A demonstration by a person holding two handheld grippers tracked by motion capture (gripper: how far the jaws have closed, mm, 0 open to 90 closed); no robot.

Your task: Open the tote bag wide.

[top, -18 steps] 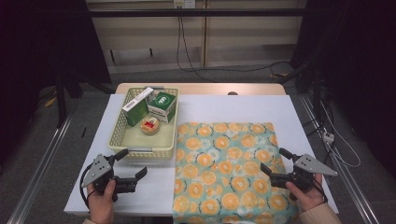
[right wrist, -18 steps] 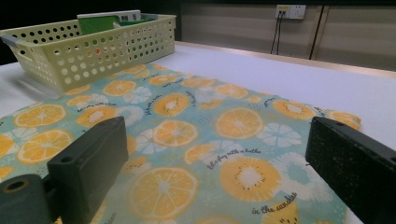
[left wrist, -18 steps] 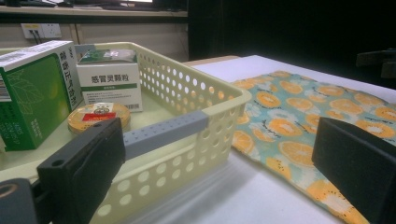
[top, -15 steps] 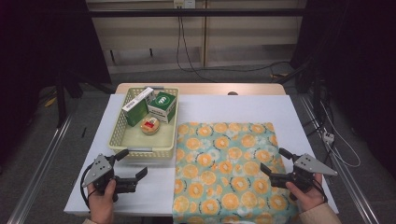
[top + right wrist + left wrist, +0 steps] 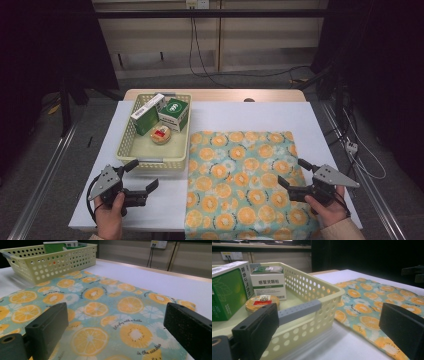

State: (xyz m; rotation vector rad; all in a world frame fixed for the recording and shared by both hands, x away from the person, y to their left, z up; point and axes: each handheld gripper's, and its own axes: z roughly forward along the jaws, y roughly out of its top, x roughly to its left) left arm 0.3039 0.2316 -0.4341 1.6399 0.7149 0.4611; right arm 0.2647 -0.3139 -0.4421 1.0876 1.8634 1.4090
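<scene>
Two claws, both spread wide with nothing between the jaws, wait at my edge of the white desk [image 5: 240,112]. Taking the orange-print cloth [image 5: 240,185] as my landmark: my right claw [image 5: 294,179] hovers over its right border near the corner closest to me, and my left claw [image 5: 142,179] sits off its left edge, just in front of the pale yellow perforated basket [image 5: 131,134]. That basket stands just beside the cloth's far left corner and holds a long green carton [image 5: 147,114], a squarer green-and-white medicine box [image 5: 174,114] and a small round tin [image 5: 161,134]. I judge the step in hand is the first reach, most likely for something in the basket to set on the cloth. To do it well I would lift my left claw clear over the basket's near rim and grey handle [image 5: 299,311] rather than nudging them, come down straight on the chosen item with jaws open, and keep my right claw off the cloth so it stays flat.
</scene>
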